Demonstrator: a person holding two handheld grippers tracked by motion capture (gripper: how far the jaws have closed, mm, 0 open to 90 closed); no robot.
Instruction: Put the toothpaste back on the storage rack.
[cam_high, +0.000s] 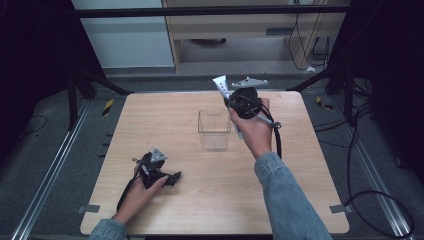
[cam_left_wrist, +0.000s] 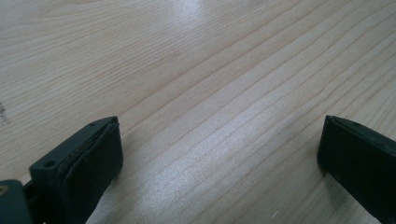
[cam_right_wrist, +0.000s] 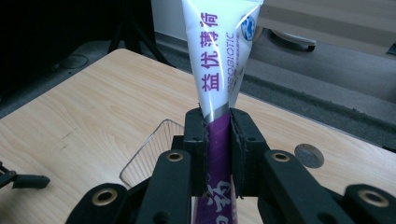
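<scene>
White-and-purple toothpaste tube (cam_right_wrist: 219, 70), clamped in the right tool (cam_right_wrist: 218, 140) at centre frame: lower it upright into the clear plastic box (cam_high: 214, 131); left tool (cam_left_wrist: 219, 154) rests apart on the table (cam_high: 210, 200).

Counter: light wood-grain square counter (cam_high: 200, 200), pale streaked boards.
Middle: clear plastic rectangular box (cam_high: 214, 129), open-topped, upright.
Near left: left gripper (cam_high: 172, 178) resting on the wood, fingers (cam_left_wrist: 84, 163) wide apart.

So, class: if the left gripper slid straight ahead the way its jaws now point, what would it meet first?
Probably nothing: the left gripper has open jaws lying low over the pale wooden table, and bare wood stretches ahead in its own view. Depth beyond the picture's edge is unclear.
</scene>
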